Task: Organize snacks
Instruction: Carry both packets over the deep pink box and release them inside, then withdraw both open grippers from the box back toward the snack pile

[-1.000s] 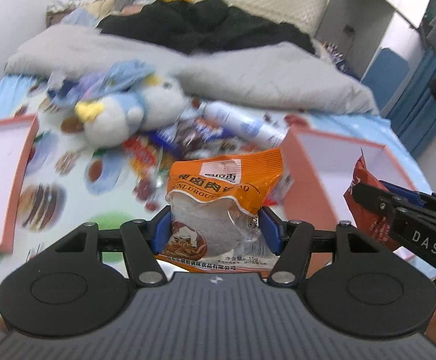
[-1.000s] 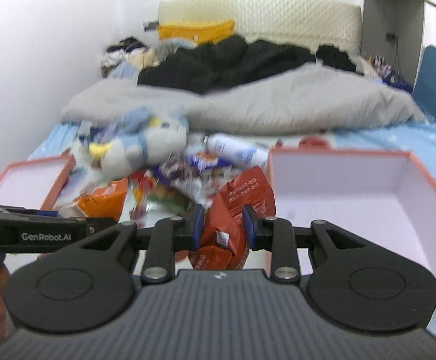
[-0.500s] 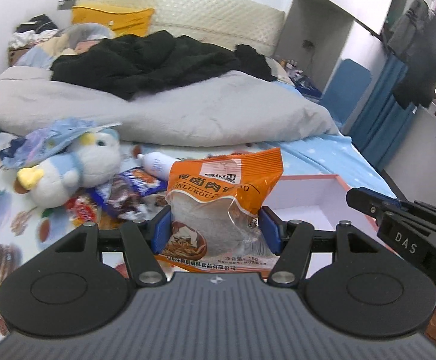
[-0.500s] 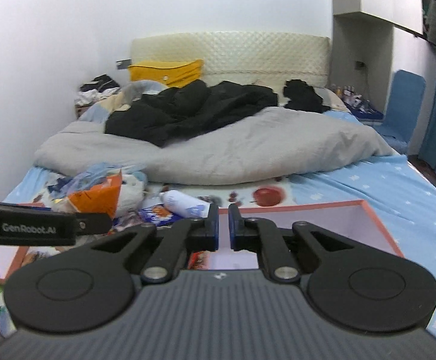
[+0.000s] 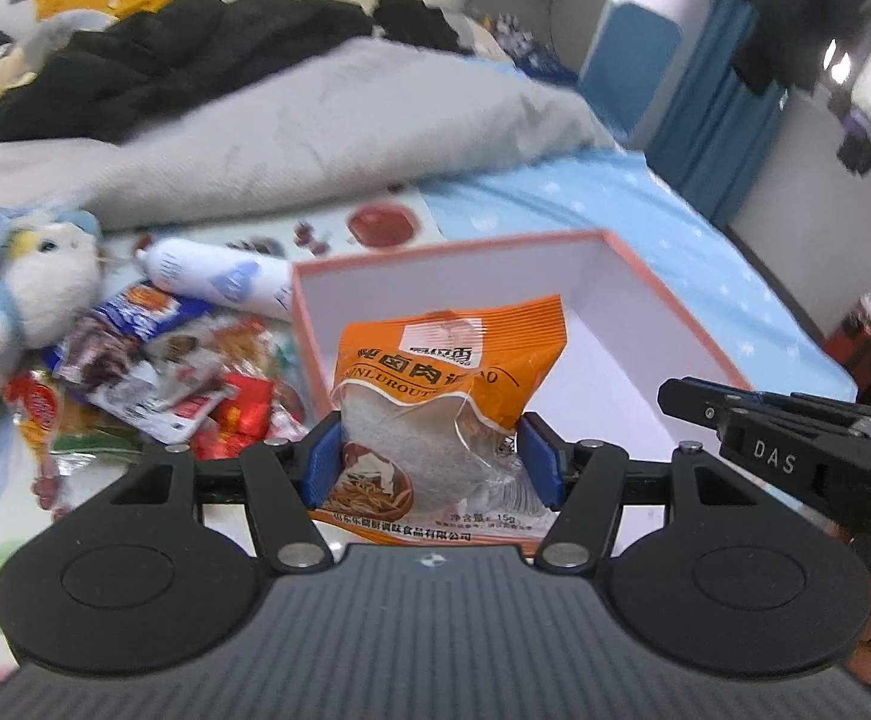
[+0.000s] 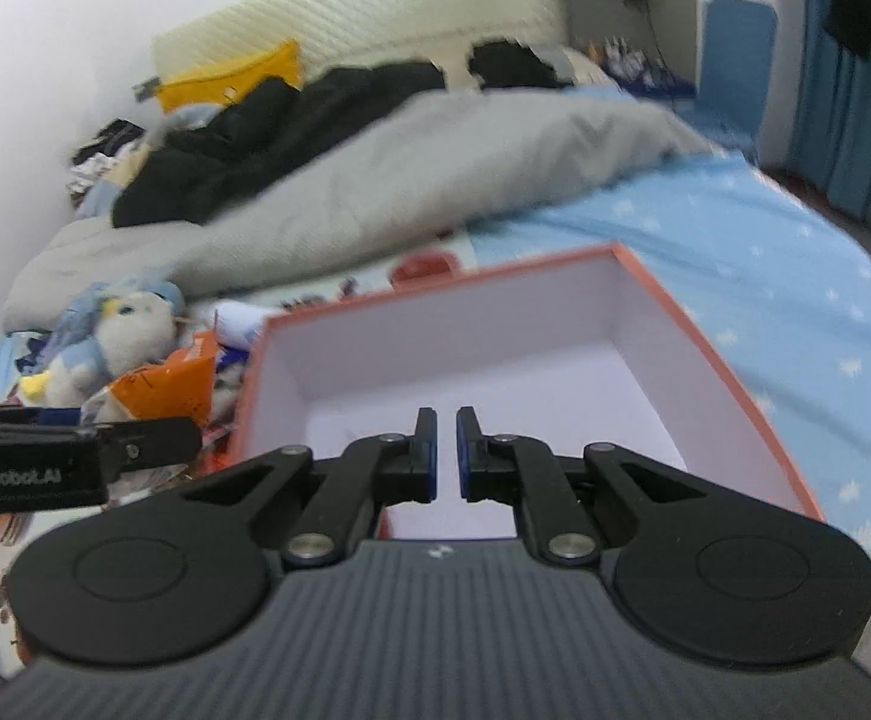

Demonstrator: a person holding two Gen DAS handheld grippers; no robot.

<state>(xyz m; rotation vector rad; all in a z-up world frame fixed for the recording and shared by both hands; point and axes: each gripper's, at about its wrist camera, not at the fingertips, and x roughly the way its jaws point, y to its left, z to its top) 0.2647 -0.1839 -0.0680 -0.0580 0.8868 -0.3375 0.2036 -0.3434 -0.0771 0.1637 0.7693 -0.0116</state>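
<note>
My left gripper is shut on an orange snack packet with a clear window, held upright over the near left part of a white box with an orange rim. My right gripper hangs over the same box, its jaws shut to a narrow slit with nothing between them. The part of the box floor that shows is bare. In the right wrist view the left gripper and its orange packet come in from the left. The right gripper shows at the right of the left wrist view.
A heap of loose snack packets lies on the bed left of the box, with a white bottle and a plush toy behind it. A grey duvet and black clothes cover the far bed.
Both grippers swung right, over the box. The red packet in the right gripper a second ago is gone and those jaws have closed. The left still grips the orange packet.
</note>
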